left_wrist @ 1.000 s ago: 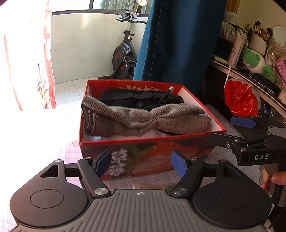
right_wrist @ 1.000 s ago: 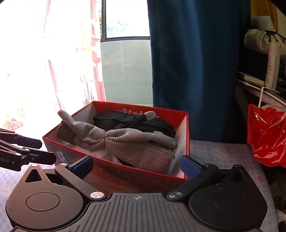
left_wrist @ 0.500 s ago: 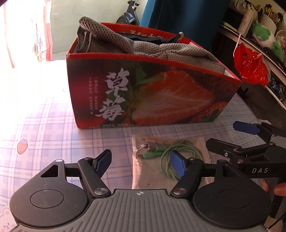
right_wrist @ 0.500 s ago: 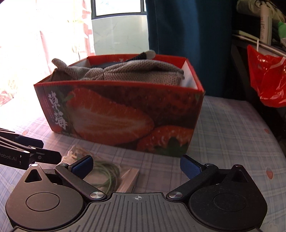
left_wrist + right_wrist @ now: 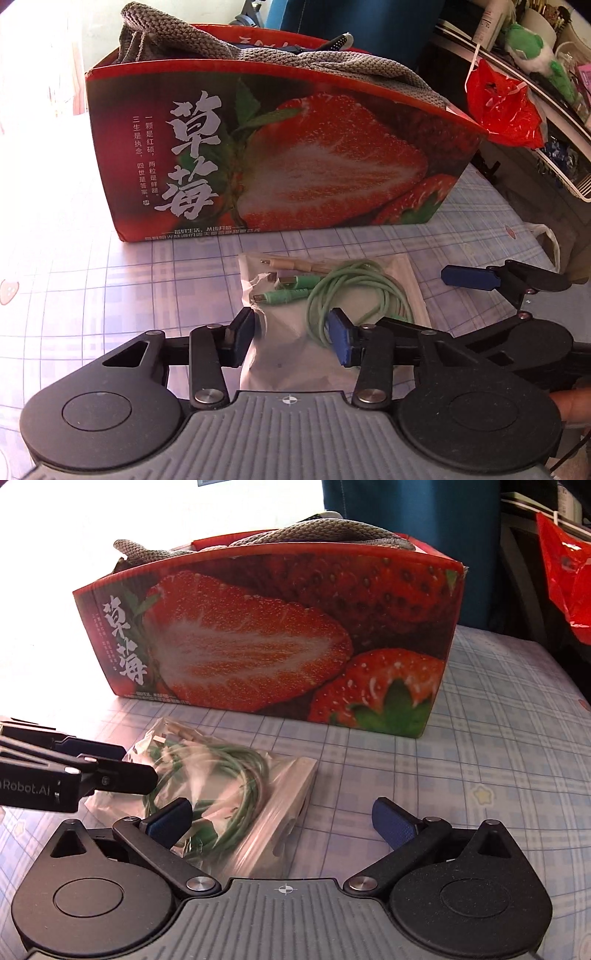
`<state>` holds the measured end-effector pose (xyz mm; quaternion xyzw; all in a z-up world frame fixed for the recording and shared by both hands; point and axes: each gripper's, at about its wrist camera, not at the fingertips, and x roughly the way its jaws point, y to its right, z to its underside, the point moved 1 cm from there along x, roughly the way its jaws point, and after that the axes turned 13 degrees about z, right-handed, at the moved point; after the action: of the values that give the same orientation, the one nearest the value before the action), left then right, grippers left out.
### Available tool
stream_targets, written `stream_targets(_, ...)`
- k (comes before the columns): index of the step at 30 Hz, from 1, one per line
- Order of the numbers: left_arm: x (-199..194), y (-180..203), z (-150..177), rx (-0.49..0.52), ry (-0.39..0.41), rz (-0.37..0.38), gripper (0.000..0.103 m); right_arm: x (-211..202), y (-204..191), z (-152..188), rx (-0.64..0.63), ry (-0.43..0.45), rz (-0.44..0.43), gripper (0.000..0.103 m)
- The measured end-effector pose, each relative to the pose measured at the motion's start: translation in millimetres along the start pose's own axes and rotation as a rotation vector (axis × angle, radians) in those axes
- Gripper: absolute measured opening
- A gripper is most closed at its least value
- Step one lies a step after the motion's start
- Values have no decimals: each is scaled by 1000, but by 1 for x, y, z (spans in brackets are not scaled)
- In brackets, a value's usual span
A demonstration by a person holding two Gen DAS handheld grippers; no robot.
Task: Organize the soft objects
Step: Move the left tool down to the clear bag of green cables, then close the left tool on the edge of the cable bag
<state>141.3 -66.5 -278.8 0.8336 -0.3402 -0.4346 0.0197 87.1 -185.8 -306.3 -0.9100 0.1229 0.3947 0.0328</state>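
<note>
A strawberry-printed cardboard box [image 5: 295, 166] [image 5: 258, 635] stands on the checked tablecloth. A grey knitted cloth [image 5: 192, 40] [image 5: 314, 531] bulges over its rim. In front of the box lies a clear plastic bag [image 5: 291, 354] [image 5: 269, 808] with a coiled green cable [image 5: 354, 291] [image 5: 240, 768] inside. My left gripper [image 5: 291, 336] is low over the bag. Its jaws are closing with the bag's near end between them, and the left pad is at the bag's edge. My right gripper [image 5: 280, 819] stands open beside it, its left finger over the bag's near corner.
A red plastic bag [image 5: 506, 107] [image 5: 565, 561] hangs at the right by a cluttered shelf with a green plush toy [image 5: 532, 48]. A blue curtain [image 5: 406, 506] hangs behind the box. Checked tablecloth [image 5: 498, 738] stretches to the right of the box.
Both grippers have dropped from above the box's opening to the table in front of it. The bagged cable has come into view, and the left jaws have narrowed around it.
</note>
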Motion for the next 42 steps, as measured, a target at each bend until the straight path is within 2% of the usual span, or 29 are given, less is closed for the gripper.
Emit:
stream_targets(1,0,2,1,2,-1,2,42,0,1,1,-8,5,-8,103)
stream_targets(4,-1,4,5,-13,1,4,40,-3,3,4,-20,22,-26,102)
stream_targets(7,-5,6,12,-31,2,6,36,-9,2,8,-21,44,-44,90)
stream_targets(9,-8,9,18,-22,-1,3,36,-14,2,9,-21,52,-68,71)
stream_targets(10,-9,11,21,-15,-3,0,36,-16,0,9,-27,54,-88,65)
stream_targets(11,-10,13,23,-10,-5,-3,36,-18,-2,9,-33,52,-110,52)
stream_targets(20,-31,19,51,-38,16,-10,36,-36,-7,20,-13,20,-200,41)
stream_targets(25,-43,17,68,-73,45,1,35,-40,-2,22,11,-17,-263,43)
stream_targets(28,-47,8,72,-146,73,24,33,-37,1,19,44,-20,-258,44)
stream_targets(33,-54,-3,76,-247,102,28,26,-40,-9,24,-78,40,-213,42)
stream_targets(42,-46,-1,64,-277,95,-12,26,-44,-8,27,-74,77,-211,42)
